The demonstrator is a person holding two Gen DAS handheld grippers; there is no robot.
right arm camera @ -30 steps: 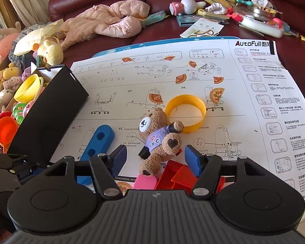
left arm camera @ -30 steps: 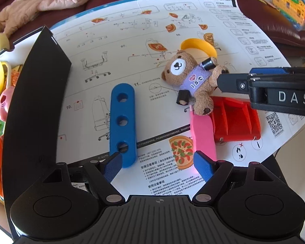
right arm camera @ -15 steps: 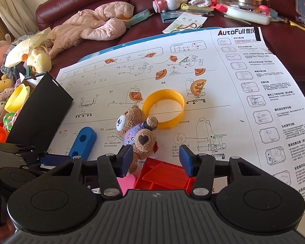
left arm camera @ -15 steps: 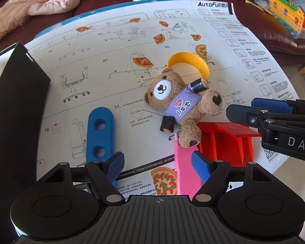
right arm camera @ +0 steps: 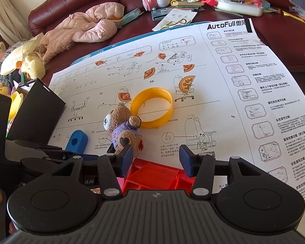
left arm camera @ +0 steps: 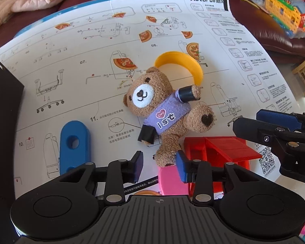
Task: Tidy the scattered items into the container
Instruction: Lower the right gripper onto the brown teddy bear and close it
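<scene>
The left gripper is closing beside the teddy bear's leg on the instruction sheet, the right gripper spread over the red block — both could collide.

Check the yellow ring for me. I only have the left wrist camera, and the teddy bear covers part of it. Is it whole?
Observer: Yes. The right wrist view shows the yellow ring as a complete hoop, lying flat next to the teddy bear.
Operator: What's inside the black box on my left?
Observer: Behind the black box flap, a yellow toy shows; the rest is hidden.
Operator: Where is the right gripper aimed?
Observer: The right gripper is open, its fingers either side of the red plastic piece lying below them. The pads are not pressing on it.
</scene>
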